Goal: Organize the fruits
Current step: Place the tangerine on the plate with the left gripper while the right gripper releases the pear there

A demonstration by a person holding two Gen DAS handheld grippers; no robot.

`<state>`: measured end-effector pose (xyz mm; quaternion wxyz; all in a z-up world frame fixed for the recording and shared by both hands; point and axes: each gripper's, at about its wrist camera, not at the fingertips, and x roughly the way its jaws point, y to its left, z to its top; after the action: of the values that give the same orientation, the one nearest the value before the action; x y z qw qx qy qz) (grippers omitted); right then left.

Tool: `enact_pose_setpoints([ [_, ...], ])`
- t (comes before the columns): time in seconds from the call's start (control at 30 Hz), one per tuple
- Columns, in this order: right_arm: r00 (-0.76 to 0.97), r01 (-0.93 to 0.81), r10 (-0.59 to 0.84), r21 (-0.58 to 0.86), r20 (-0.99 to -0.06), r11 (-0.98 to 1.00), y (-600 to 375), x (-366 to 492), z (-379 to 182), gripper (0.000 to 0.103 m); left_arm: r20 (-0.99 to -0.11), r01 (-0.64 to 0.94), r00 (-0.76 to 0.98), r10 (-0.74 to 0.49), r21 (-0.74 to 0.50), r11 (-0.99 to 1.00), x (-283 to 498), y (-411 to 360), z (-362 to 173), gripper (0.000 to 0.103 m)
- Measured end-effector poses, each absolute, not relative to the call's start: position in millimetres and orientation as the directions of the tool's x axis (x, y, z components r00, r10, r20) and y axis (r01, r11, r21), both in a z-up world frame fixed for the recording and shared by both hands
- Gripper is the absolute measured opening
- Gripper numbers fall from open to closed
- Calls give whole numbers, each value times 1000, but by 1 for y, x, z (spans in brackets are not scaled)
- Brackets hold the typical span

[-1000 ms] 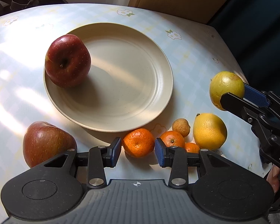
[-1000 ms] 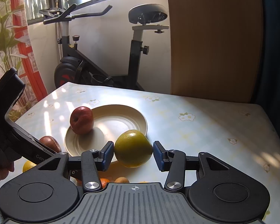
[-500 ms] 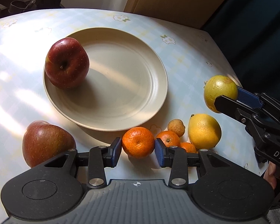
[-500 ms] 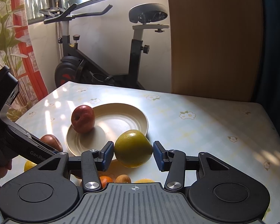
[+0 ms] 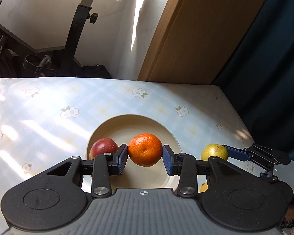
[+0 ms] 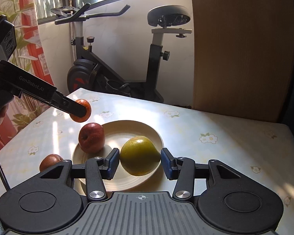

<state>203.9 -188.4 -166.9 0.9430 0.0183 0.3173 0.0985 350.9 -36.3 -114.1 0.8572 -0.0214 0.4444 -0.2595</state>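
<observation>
My left gripper is shut on an orange mandarin and holds it in the air above the cream plate; it also shows in the right wrist view. A red apple lies on the plate's left side, also seen from the right wrist. My right gripper is shut on a yellow-green pear-shaped fruit, held over the plate's right edge. From the left wrist this fruit shows at the right.
A second red apple lies on the flowered tablecloth left of the plate. A bit of a yellow fruit shows behind my left gripper. An exercise bike and a wooden panel stand beyond the table's far edge.
My left gripper closed on the mandarin and lifted it off the table, tilting up over the plate. My right gripper moved slightly toward the plate with its fruit.
</observation>
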Motion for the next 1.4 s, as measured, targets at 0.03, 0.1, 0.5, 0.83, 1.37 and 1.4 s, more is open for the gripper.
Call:
enact_pose_setpoints([
  [0.03,776,-185,201,89,-598,979,-187,211,-168,42,-753,427,469,-462,-265,865,360,-38,-113,41],
  [0.1,763,-204,209,79,-611,976,-185,227,-171,42,-765,420,459,-452,-262,869,378,-41,-117,41],
  [0.5,643,-328,230,8,-730,945,-157,319,-217,42,-853,351,333,-402,-284,892,449,-56,-175,41],
  [0.83,648,-320,231,15,-726,947,-152,338,-235,42,-874,317,289,-390,-297,901,459,-49,-191,41],
  [1.37,661,-334,215,-26,-719,942,-143,336,-216,51,-866,282,298,-402,-322,904,458,-43,-189,41],
  [1.4,663,-334,213,-29,-718,942,-143,335,-215,51,-863,282,304,-404,-324,903,456,-42,-186,41],
])
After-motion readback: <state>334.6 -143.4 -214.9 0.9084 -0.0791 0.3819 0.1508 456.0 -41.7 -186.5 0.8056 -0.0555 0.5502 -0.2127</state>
